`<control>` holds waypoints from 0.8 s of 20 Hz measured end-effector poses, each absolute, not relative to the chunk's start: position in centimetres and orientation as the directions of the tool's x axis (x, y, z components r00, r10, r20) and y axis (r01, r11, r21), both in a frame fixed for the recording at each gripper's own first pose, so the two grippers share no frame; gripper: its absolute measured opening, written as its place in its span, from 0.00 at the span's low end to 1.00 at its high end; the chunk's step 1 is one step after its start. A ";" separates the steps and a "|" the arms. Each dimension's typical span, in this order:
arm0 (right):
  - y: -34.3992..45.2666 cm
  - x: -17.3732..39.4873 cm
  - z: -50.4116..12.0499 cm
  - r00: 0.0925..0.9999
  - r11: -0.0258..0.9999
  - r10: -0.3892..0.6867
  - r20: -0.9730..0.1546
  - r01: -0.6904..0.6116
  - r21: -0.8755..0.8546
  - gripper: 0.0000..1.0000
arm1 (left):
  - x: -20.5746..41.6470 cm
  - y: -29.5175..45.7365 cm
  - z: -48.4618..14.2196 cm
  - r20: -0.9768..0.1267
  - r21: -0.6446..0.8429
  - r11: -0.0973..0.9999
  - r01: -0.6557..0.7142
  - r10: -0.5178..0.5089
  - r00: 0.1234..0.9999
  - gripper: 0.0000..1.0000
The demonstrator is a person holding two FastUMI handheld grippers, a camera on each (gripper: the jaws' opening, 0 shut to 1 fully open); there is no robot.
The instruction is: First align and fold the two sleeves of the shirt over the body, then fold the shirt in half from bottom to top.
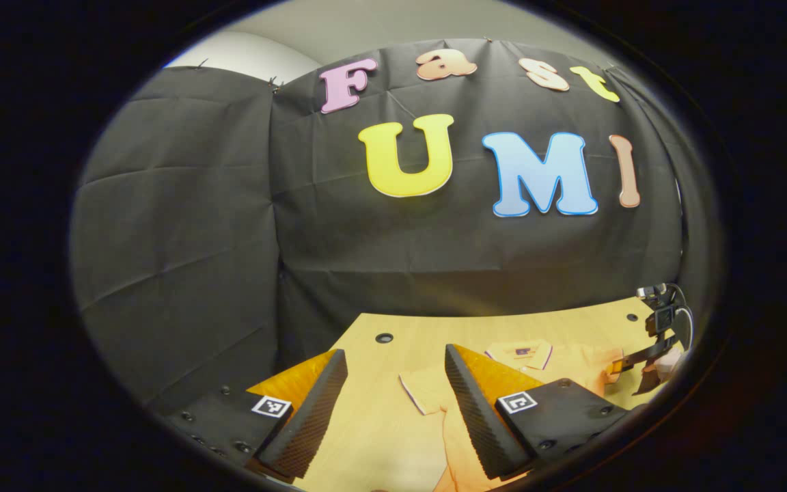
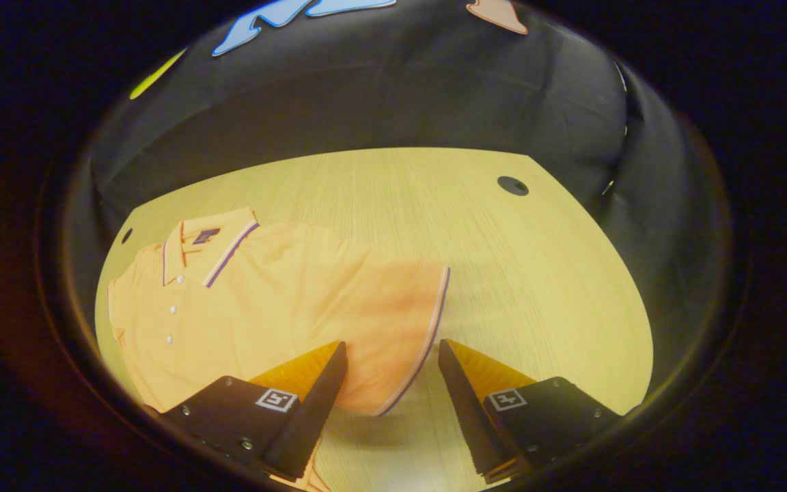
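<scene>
Two grippers, left gripper (image 1: pixel 393 403) and right gripper (image 2: pixel 392 403), jaws apart, above an orange polo shirt (image 2: pixel 264 307) lying flat, collar (image 2: pixel 205 242) toward the wall; label unreadable.

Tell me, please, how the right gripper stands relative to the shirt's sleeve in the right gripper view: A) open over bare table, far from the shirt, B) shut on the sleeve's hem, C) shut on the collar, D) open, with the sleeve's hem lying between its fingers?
D: the right gripper is open, its fingers spread apart, and the striped hem of the sleeve of the orange shirt lies between them, not pinched.
</scene>
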State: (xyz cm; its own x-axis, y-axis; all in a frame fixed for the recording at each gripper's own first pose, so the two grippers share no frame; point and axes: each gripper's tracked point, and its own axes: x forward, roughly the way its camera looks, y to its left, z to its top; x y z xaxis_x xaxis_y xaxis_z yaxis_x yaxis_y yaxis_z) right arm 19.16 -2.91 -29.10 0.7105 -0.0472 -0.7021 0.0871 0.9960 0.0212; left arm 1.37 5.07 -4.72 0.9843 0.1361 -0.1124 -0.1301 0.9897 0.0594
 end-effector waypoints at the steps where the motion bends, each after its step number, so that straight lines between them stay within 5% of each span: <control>1: -2.8 18.9 -29.3 0.702 0.996 -0.035 -0.712 0.086 0.035 0.84 | 1.6 5.1 -4.8 -0.114 0.063 0.989 -0.132 0.138 0.984 0.96; 6: -2.5 19.5 -29.2 0.743 0.995 -0.032 -0.668 0.090 0.053 0.76 | 2.2 5.1 -4.9 -0.121 0.070 0.990 -0.124 0.131 0.984 0.95; 7: -2.2 19.6 -29.2 0.745 0.994 -0.019 -0.667 0.083 0.065 0.53 | 2.3 5.1 -4.9 -0.123 0.069 0.990 -0.121 0.129 0.984 0.96; 8: -1.7 19.6 -29.2 0.747 0.994 0.000 -0.665 0.074 0.084 0.47 | 2.4 5.1 -4.9 -0.124 0.069 0.991 -0.119 0.126 0.984 0.96; 9: -1.2 19.6 -29.2 0.743 0.991 0.021 -0.669 0.071 0.110 0.25 | 2.4 5.1 -4.9 -0.126 0.068 0.991 -0.117 0.125 0.984 0.96; 11: -1.3 19.9 -29.2 0.735 0.986 0.026 -0.678 0.091 0.137 0.07 | 2.5 5.1 -5.0 -0.127 0.065 0.991 -0.114 0.122 0.984 0.96; 16: -1.2 20.4 -28.3 0.732 0.991 0.008 -0.681 0.087 0.105 0.00 | 2.0 6.0 -5.1 -0.134 0.061 0.991 -0.123 0.130 0.982 0.96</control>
State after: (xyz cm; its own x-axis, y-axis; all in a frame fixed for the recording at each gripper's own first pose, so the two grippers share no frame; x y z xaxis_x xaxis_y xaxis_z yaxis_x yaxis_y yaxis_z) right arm 20.41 -1.22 -28.27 0.7321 0.0081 -0.6811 0.0869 0.9906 0.1053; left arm 2.02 5.97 -5.08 0.9824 0.1303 -0.1337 -0.1231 0.9905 0.0608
